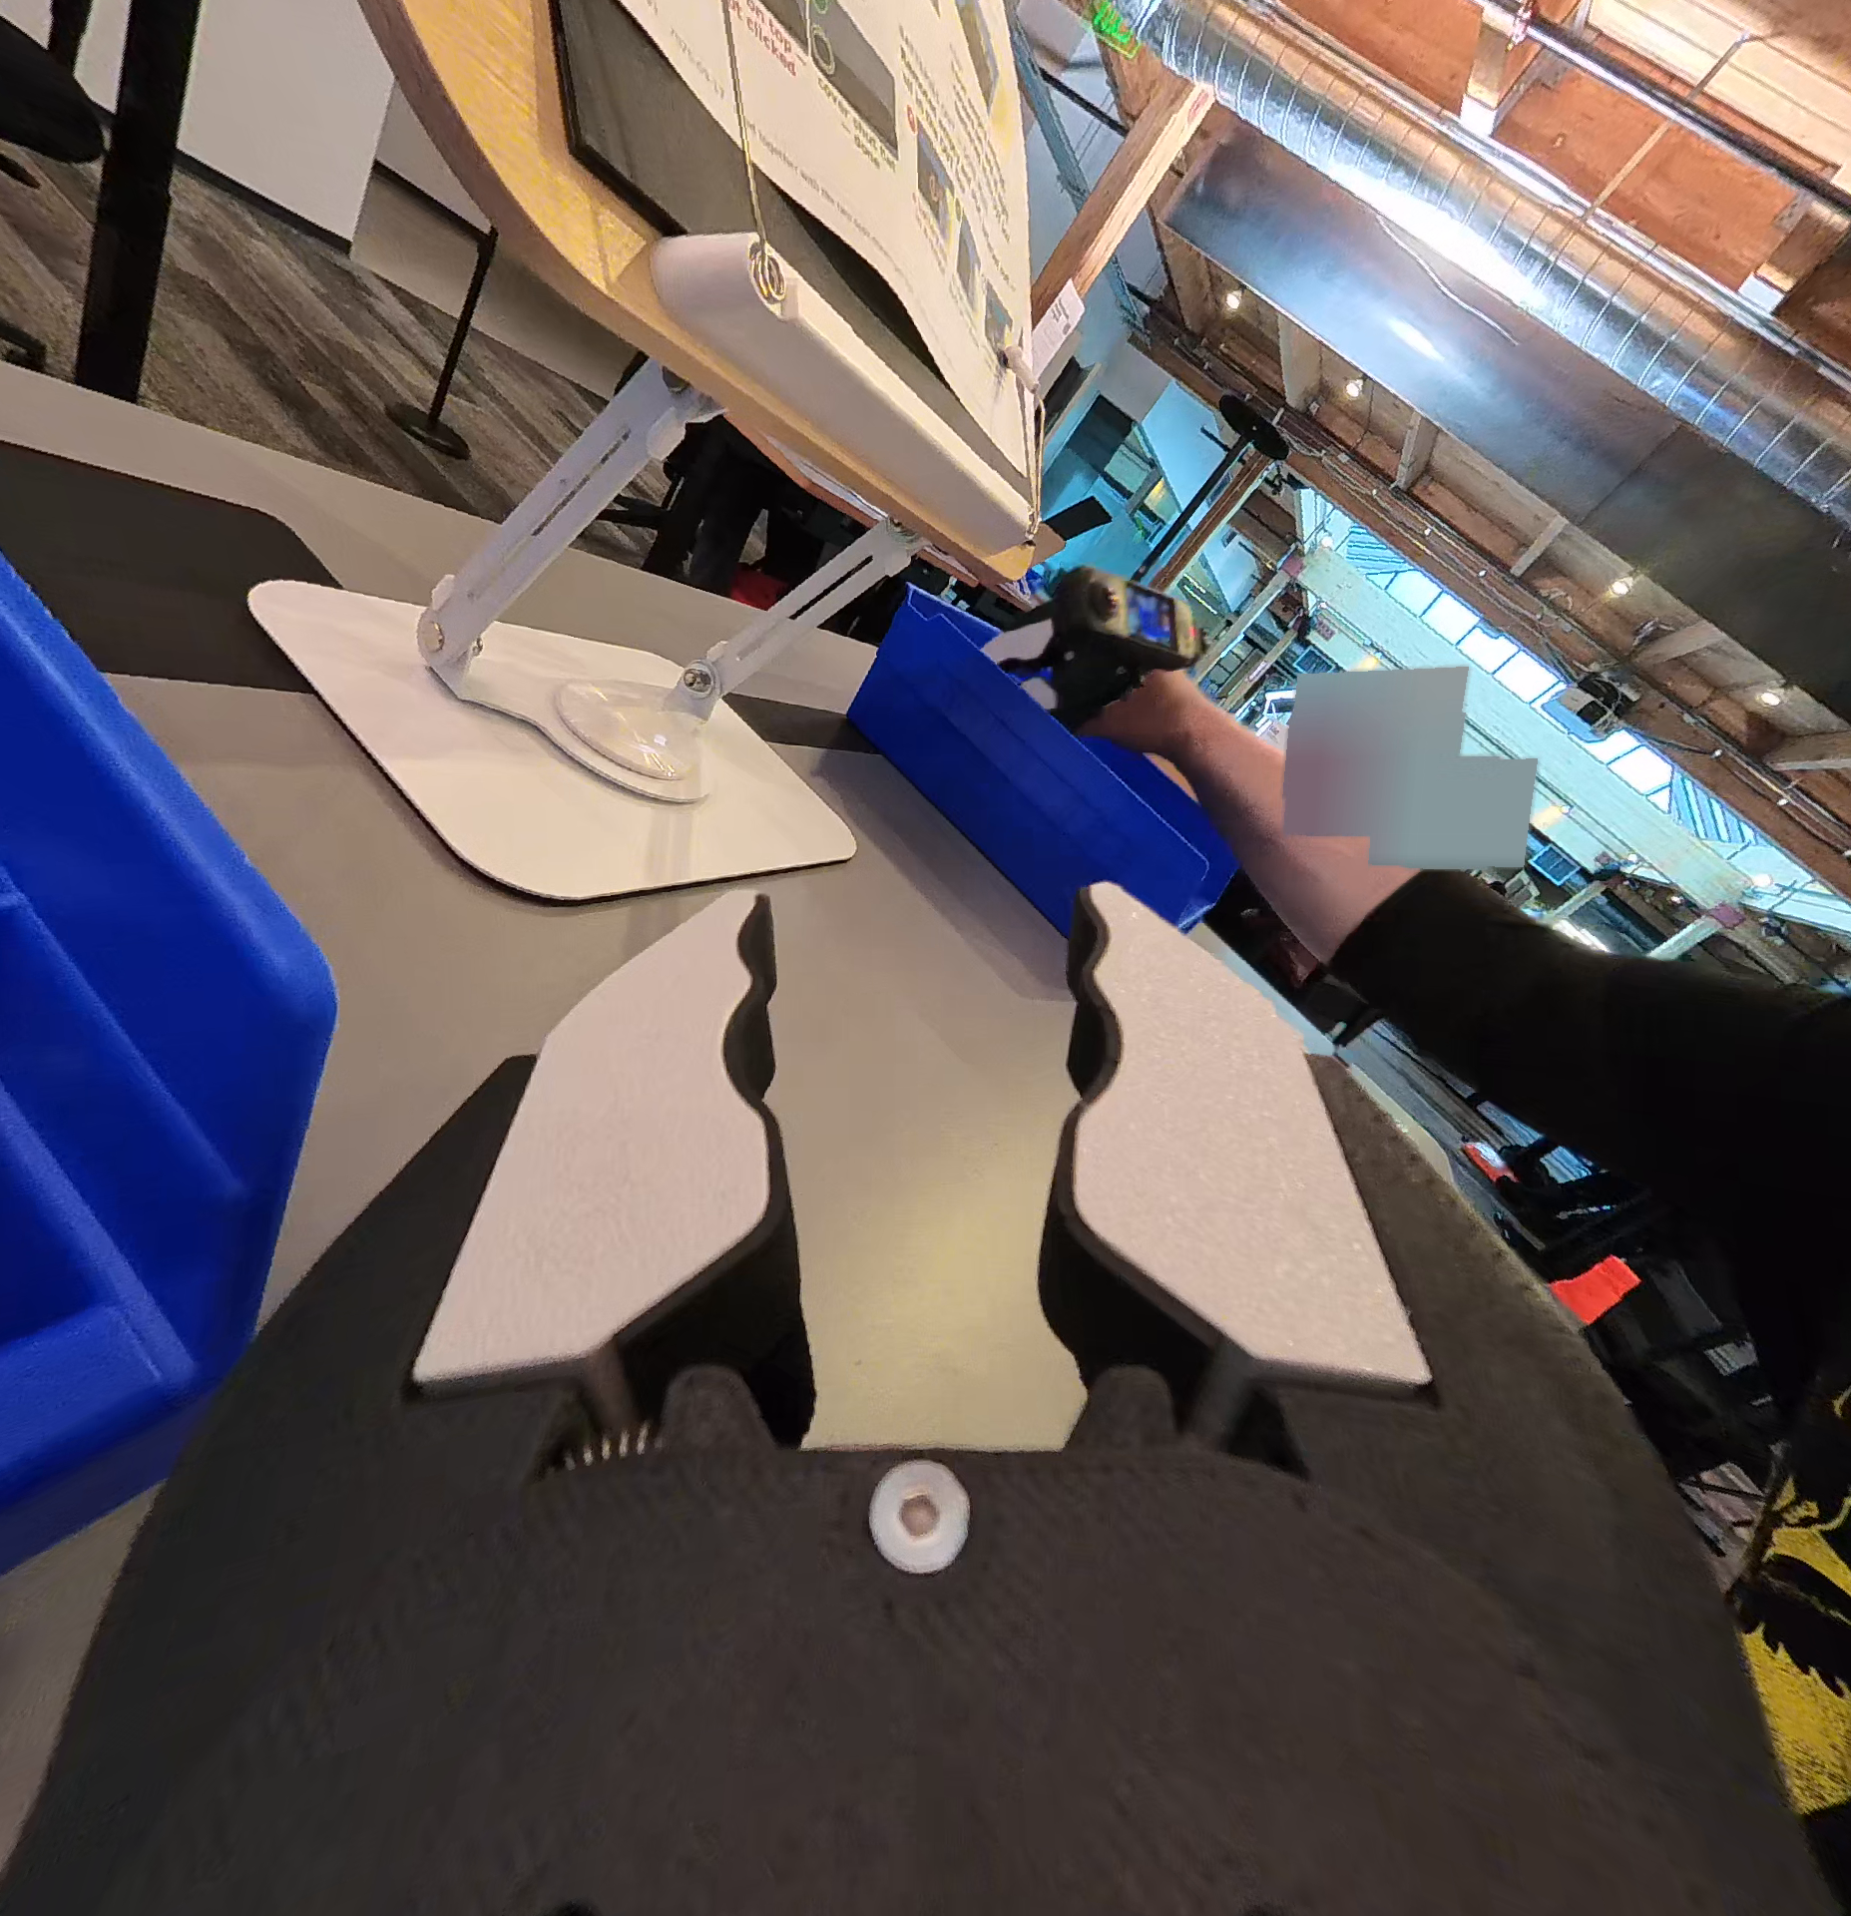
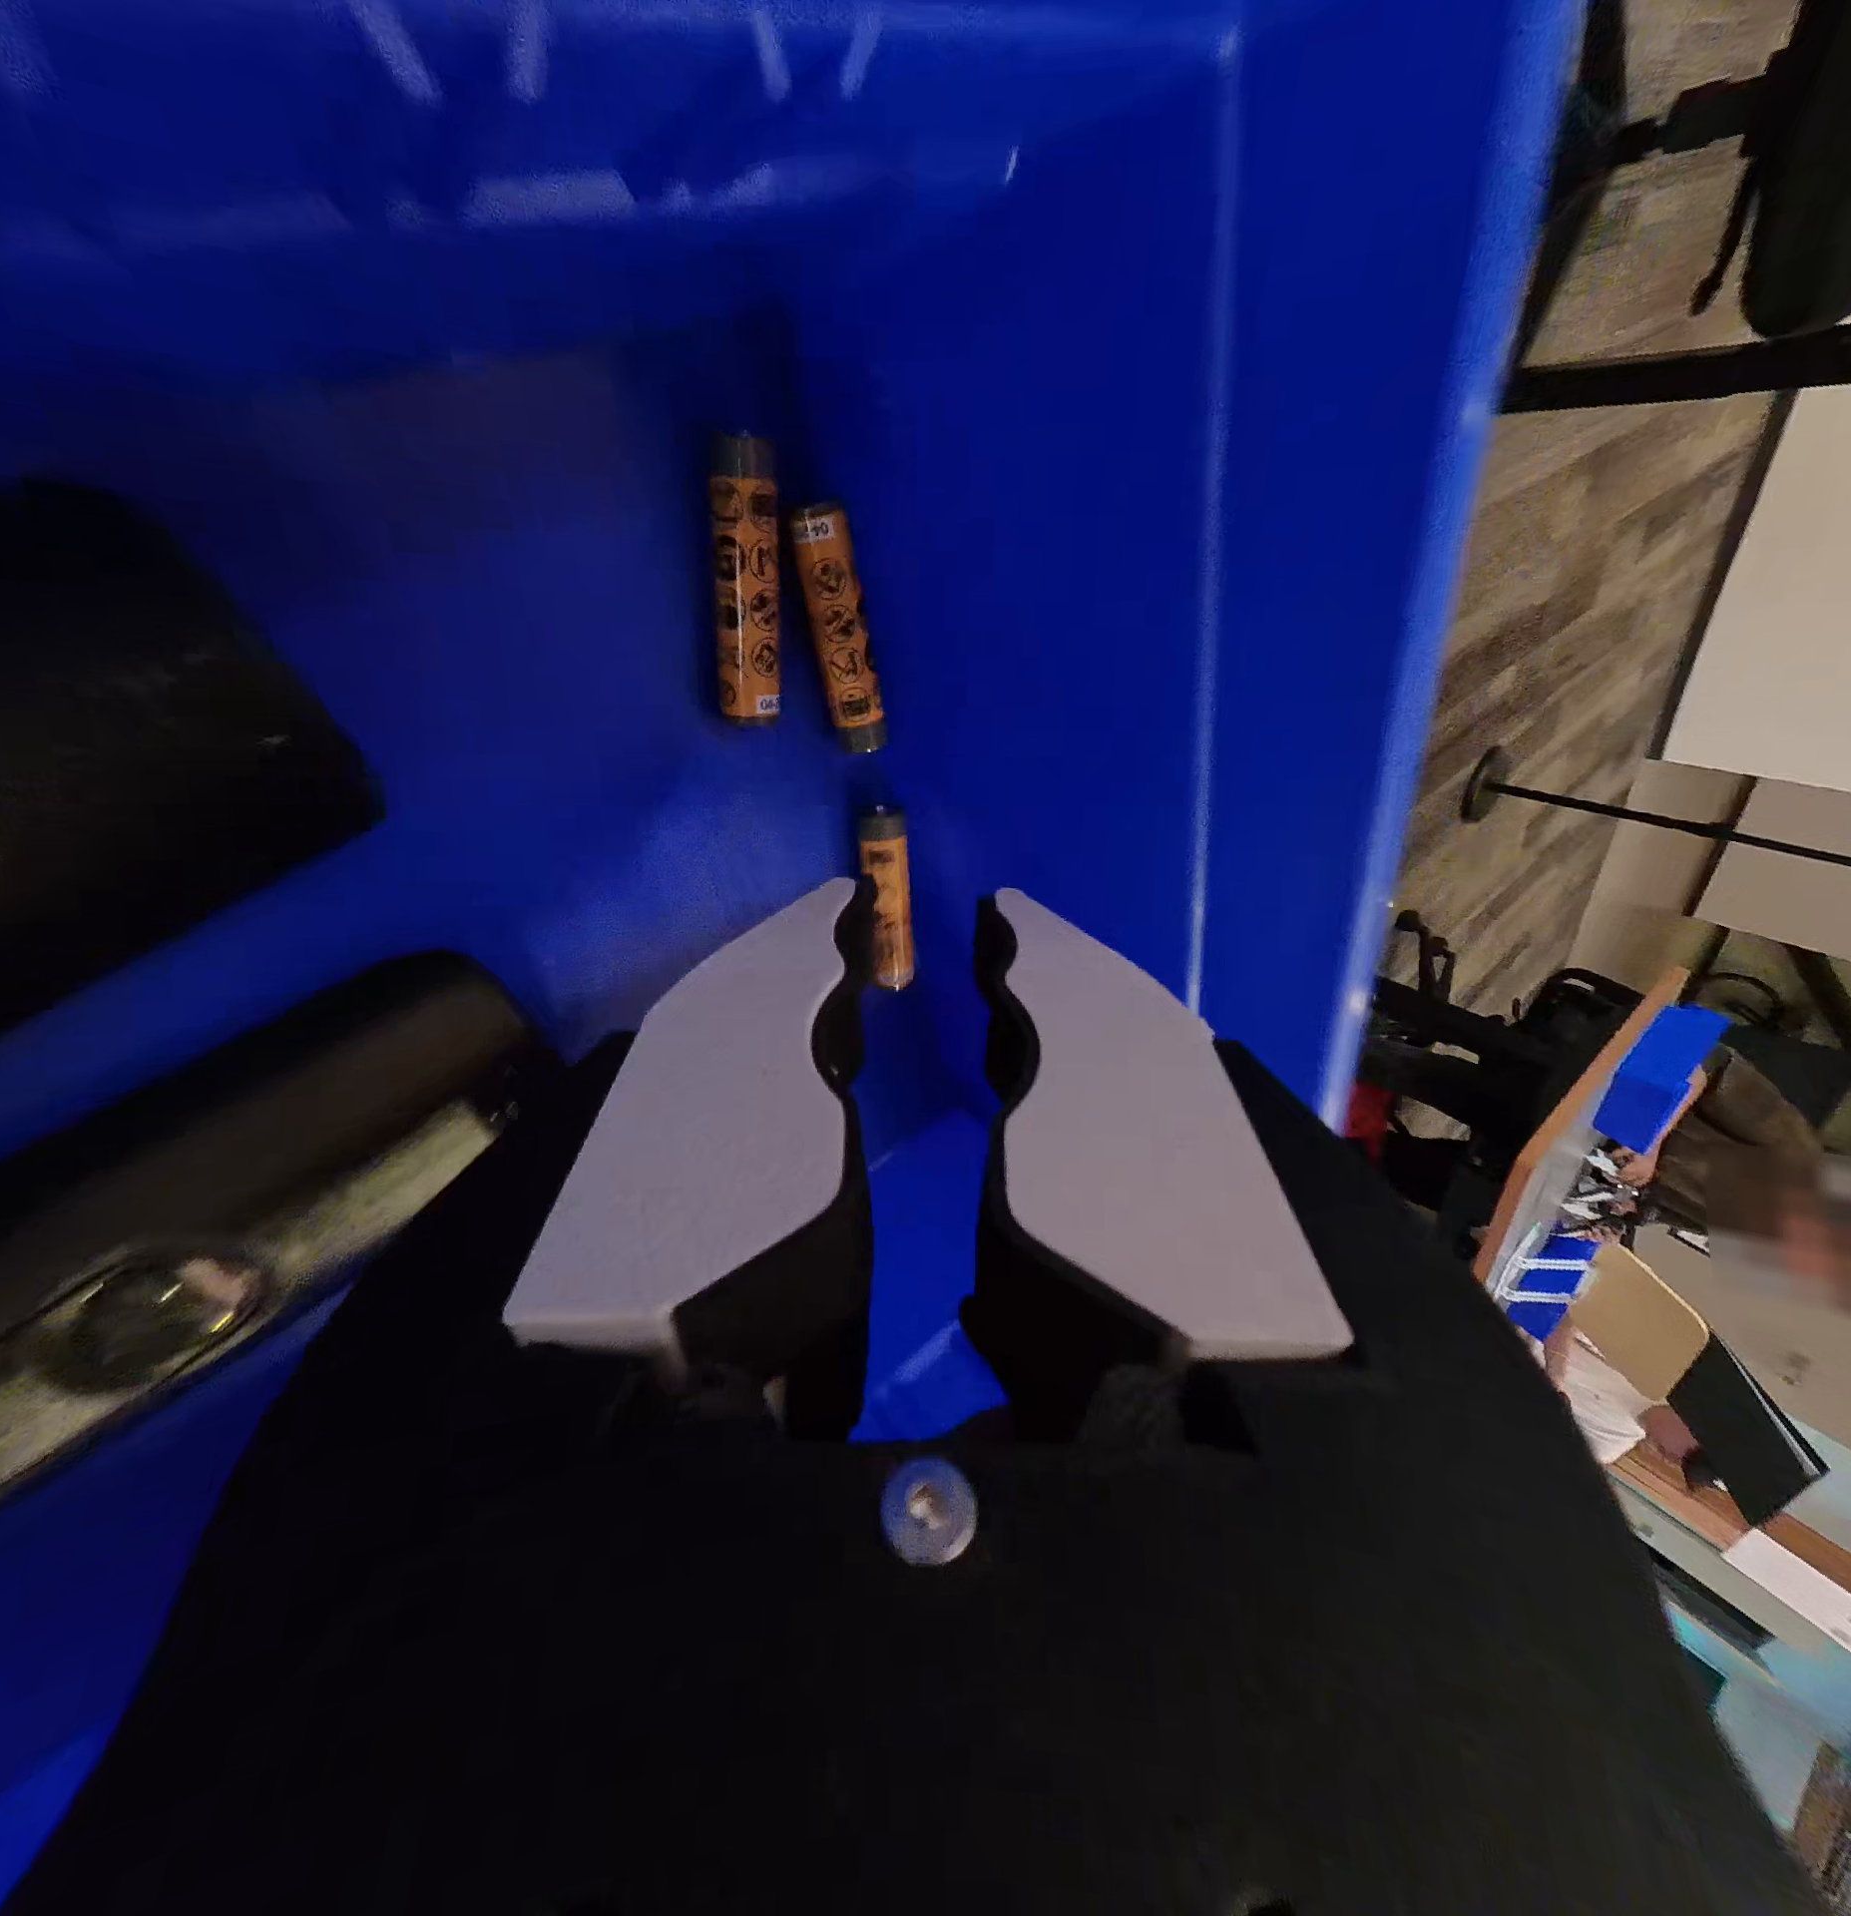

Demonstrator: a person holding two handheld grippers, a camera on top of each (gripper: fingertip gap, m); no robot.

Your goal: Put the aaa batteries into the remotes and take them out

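The right claw (image 2: pixel 916 907) reaches down into a blue bin (image 2: pixel 1056 518), its grey fingers (image 2: pixel 714 1120) parted by a narrow gap and gripping nothing. Three orange AAA batteries lie on the bin floor. The nearest battery (image 2: pixel 886 898) lies at the claw's 12 o'clock, partly between the fingertips and just beside the left one; whether they touch cannot be told. The other two lie farther off at about 11 o'clock, side by side: the left battery (image 2: pixel 745 581) lies straight, and the right battery (image 2: pixel 838 627) is slightly slanted, close against it. At 9 o'clock in the same bin sits a black remote (image 2: pixel 123 726), and at 8 o'clock a second, darker remote (image 2: pixel 226 1161), blurred and glossy. That makes two remotes and three batteries in this bin.

The left claw (image 1: pixel 916 912) hovers over the grey tabletop (image 1: pixel 900 1140), wide open and empty. A second blue bin (image 1: pixel 123 985) stands at its 9 o'clock; its contents are out of sight. At 12 o'clock a white stand (image 1: pixel 548 767) holds up a tilted board with a printed sheet (image 1: pixel 879 156). At 1 o'clock the first bin shows again, with the person's hand (image 1: pixel 1139 715) holding the right gripper inside it.
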